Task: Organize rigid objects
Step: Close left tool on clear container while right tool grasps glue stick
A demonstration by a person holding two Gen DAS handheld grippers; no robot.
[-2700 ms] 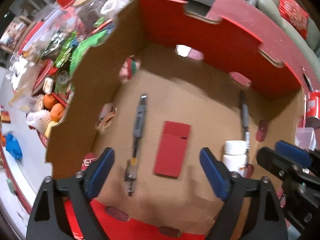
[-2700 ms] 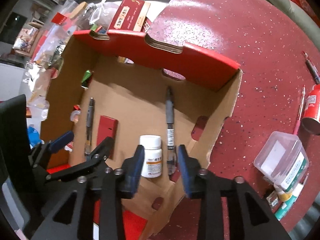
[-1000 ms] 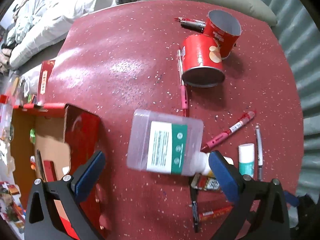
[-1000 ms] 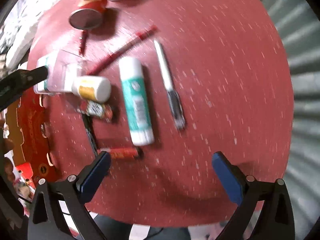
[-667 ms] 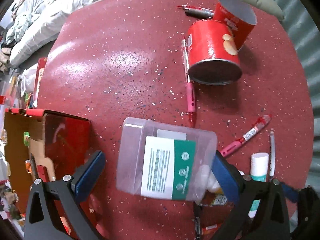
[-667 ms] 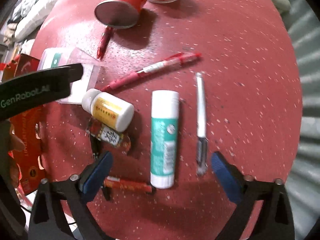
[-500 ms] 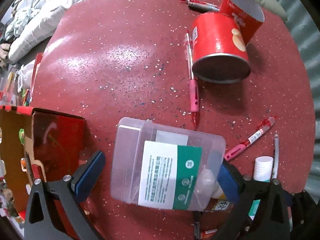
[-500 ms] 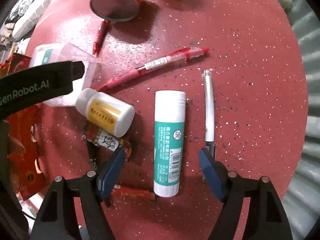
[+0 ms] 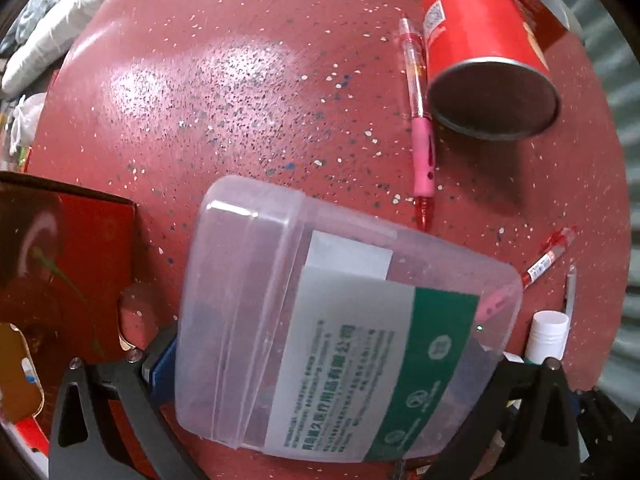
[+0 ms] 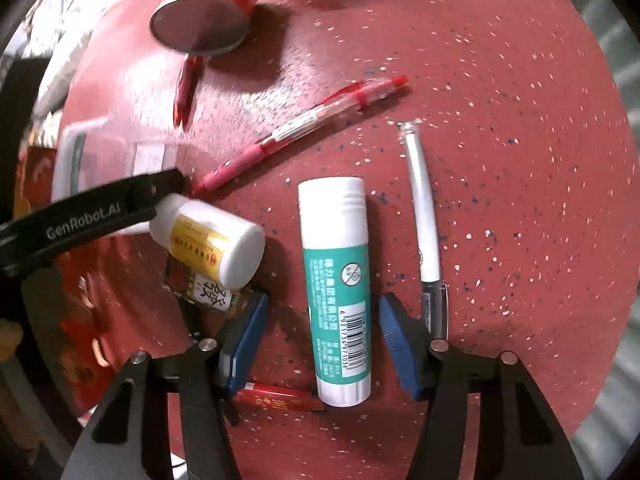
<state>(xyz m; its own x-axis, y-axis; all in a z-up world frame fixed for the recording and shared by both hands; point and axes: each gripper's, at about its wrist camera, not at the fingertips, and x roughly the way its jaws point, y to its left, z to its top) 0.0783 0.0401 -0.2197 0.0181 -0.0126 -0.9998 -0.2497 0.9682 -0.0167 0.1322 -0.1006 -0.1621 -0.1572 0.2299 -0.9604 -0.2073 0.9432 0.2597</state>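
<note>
The right claw (image 10: 322,340) is closing around the glue stick (image 10: 336,280), not yet gripping, while the left claw (image 9: 320,364), now lower, is straddling the plastic box (image 9: 320,320), grip unclear.

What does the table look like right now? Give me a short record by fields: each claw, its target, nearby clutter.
left claw: astride clear plastic box, grip not confirmable
right claw: closing, glue stick between pads, not yet pressed
beside glue stick: white pill bottle, silver pen
farther off: red can on its side
surface: red speckled table

White bedding (image 9: 44,40) bunched at the round red speckled table's (image 9: 240,80) far edge — corrugated wall (image 9: 624,128) opposite.
</note>
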